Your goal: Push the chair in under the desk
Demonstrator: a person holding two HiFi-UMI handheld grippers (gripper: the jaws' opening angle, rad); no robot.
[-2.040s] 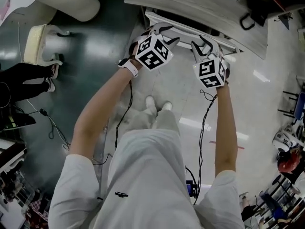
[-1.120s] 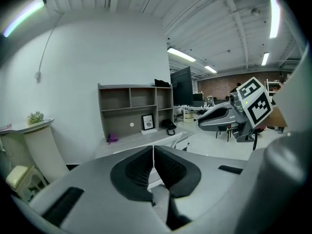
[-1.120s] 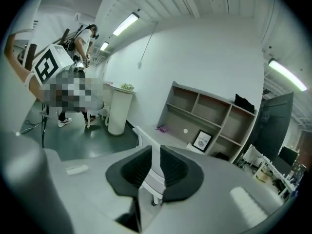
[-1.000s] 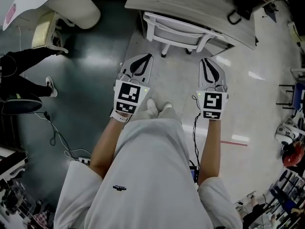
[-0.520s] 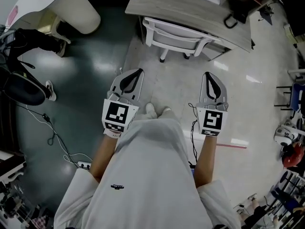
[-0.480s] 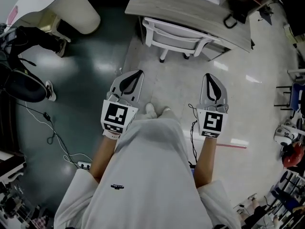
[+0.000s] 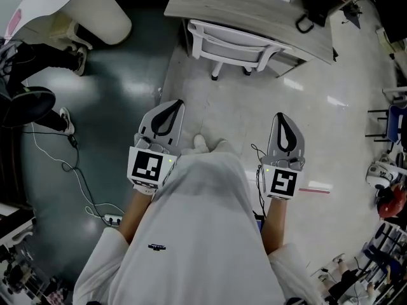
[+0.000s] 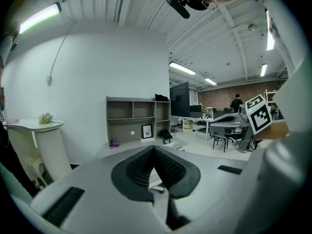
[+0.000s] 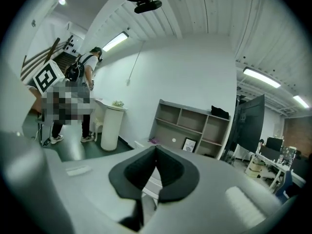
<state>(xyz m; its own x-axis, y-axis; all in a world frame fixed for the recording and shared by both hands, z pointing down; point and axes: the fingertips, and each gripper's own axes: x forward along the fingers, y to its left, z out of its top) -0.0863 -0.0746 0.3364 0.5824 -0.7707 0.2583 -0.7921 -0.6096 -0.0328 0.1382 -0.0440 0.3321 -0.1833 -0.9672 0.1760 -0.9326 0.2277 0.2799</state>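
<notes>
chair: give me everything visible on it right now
The chair is white and plastic-looking, with a curved backrest frame. It stands upright on the pale floor, backrest toward the person. Its front is tucked under the grey wood-grain desk, which hides most of the seat. Two feet of its base show below. Nothing else visibly touches it.

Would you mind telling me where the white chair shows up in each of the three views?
Head view: the white chair is at top centre, against the desk.
Left gripper view: a white sliver low at centre, in the gap under the left claw tips.
Right gripper view: a similar sliver, under the right claw tips.
Shared landmark: the desk behind the chair.
</notes>
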